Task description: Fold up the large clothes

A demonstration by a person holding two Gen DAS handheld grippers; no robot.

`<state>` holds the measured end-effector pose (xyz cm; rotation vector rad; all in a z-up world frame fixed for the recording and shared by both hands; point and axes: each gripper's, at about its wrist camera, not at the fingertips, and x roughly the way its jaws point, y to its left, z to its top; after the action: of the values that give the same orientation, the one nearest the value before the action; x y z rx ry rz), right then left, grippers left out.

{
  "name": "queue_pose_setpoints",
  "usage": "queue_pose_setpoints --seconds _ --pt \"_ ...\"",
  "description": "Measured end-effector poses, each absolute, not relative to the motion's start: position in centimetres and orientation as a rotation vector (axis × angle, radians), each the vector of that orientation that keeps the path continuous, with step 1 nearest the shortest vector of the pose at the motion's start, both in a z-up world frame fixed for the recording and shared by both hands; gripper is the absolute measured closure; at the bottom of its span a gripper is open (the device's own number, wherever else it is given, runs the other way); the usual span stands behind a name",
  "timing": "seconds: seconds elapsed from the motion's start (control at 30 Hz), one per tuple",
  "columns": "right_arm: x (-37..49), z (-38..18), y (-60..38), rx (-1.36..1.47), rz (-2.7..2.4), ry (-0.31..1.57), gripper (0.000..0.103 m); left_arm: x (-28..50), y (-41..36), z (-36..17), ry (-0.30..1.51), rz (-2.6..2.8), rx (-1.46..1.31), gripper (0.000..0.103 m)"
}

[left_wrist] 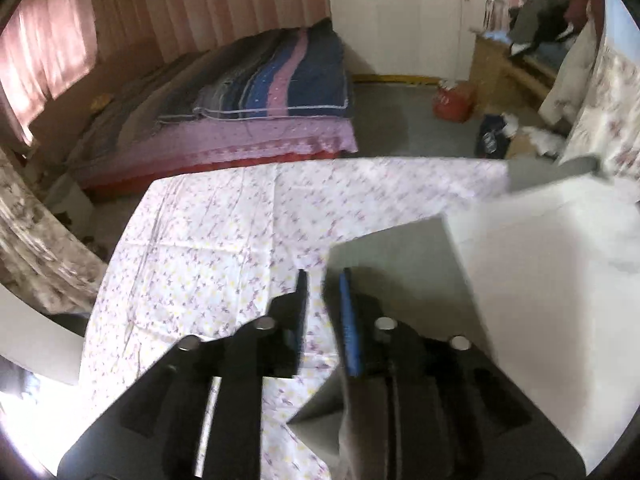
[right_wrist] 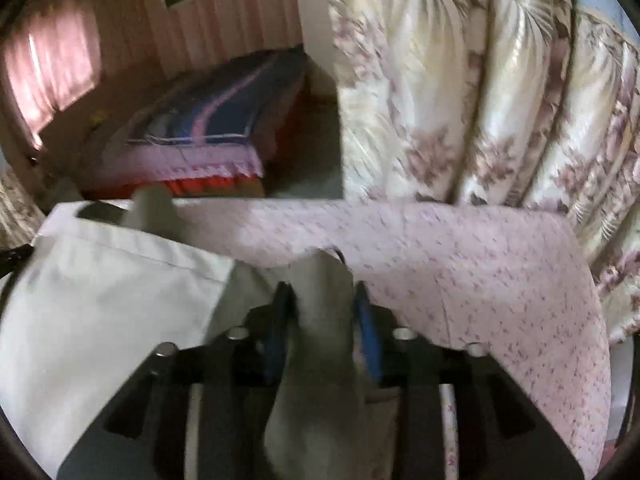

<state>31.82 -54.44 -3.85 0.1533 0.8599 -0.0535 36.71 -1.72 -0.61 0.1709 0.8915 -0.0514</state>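
Grey cloth point(right_wrist: 320, 320) between right fingers point(right_wrist: 366, 332)

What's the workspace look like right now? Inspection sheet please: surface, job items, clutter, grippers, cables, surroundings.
Surface: floral tablecloth covers the table, creased.
Job's things: white-grey garment lies on the table's right side, partly folded over.
Clutter: nothing seen on the table.
Grippers: left gripper jaws narrowly apart over bare tablecloth, garment edge beside it; right gripper jaws apart with a grey fold of garment between them, grip unclear.
Cables: nothing seen.
Surroundings: bed with striped quilt, pink curtains, floral drape, red bag on the floor.
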Motion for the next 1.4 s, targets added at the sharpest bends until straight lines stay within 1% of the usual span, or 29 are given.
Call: queue_pose_setpoints --seconds 0.03,0.07,0.1,0.13,0.17,0.2,0.23,0.27,0.3,0.37,0.47,0.57,0.7,0.77,0.8,0.83,0.9,0.97,1.1,1.2,1.33,1.4 --pt "31.3 -3.3 -54.7 0.145 -0.071 0.853 0.04 36.6 -1.6 -0.6 0.891 -0.037 0.182 0.065" --pt "30.8 -2.6 -55.0 0.136 -0.088 0.843 0.029 36.4 -1.2 -0.4 0.887 -0.024 0.189 0.053" --pt "29.8 -1.0 -55.2 0.12 -0.103 0.816 0.026 36.0 -0.9 0.4 0.871 -0.01 0.191 0.048" --pt "29.1 0.2 -55.2 0.106 -0.113 0.79 0.024 35.4 -0.4 1.8 0.842 0.004 0.184 0.043" --pt "28.3 1.7 -55.0 0.092 -0.123 0.76 0.019 34.8 -0.2 3.3 0.812 0.013 0.173 0.037" --pt "27.5 3.2 -54.7 0.085 -0.127 0.73 0.011 34.3 -0.2 4.7 0.784 0.017 0.163 0.033" --pt "26.4 5.3 -53.9 0.085 -0.132 0.682 0.008 33.6 -0.3 6.5 0.742 0.015 0.145 0.021" --pt "25.6 7.0 -53.0 0.097 -0.133 0.631 0.002 32.4 -0.7 8.7 0.687 0.01 0.114 0.006" --pt "25.0 8.3 -52.0 0.117 -0.127 0.592 0.002 31.7 -1.3 10.0 0.651 0.002 0.088 0.003" --pt "24.1 10.0 -49.3 0.203 -0.095 0.535 0.002 30.4 -3.0 11.6 0.621 -0.028 0.035 0.003" --pt "24.0 9.0 -44.5 0.289 -0.023 0.515 0.002 28.6 -6.9 10.7 0.62 -0.088 -0.078 0.003" --pt "24.9 5.1 -39.5 0.229 -0.001 0.584 0.002 28.0 -10.2 7.4 0.666 -0.092 -0.088 0.003" --pt "27.2 -1.8 -36.3 0.011 -0.038 0.731 0.002 28.2 -12.6 1.8 0.717 -0.045 0.031 0.003" --pt "28.2 -4.6 -37.0 -0.033 -0.064 0.782 0.002 28.9 -12.6 -1.5 0.761 -0.025 0.085 0.003" --pt "28.8 -5.0 -37.9 0.019 -0.048 0.822 0.002 29.1 -12.5 -2.4 0.762 -0.024 0.113 0.003" --pt "29.0 -4.9 -38.9 0.056 -0.049 0.82 0.002 29.4 -12.3 -3.1 0.783 -0.029 0.119 0.003" --pt "29.6 -5.3 -40.0 0.059 -0.077 0.837 0.002 29.8 -11.8 -3.0 0.777 -0.017 0.133 0.003" --pt "30.8 -5.8 -41.4 0.094 -0.06 0.885 0.002 30.7 -11.8 -3.4 0.812 -0.014 0.152 0.003" --pt "32.2 -6.2 -43.0 0.093 -0.073 0.915 0.002 32.2 -11.6 -3.6 0.817 0.03 0.248 0.003" --pt "33.1 -6.5 -45.4 0.151 -0.101 0.926 0.002 33.4 -10.2 -3.4 0.834 0.051 0.223 0.003" --pt "33.4 -6.8 -46.8 0.123 -0.159 0.93 0.002 35.0 -9.0 -3.1 0.826 0.114 0.263 0.003" --pt "33.6 -6.8 -48.3 0.189 -0.167 0.934 0.002 35.8 -7.7 -3.1 0.851 0.104 0.223 0.003"
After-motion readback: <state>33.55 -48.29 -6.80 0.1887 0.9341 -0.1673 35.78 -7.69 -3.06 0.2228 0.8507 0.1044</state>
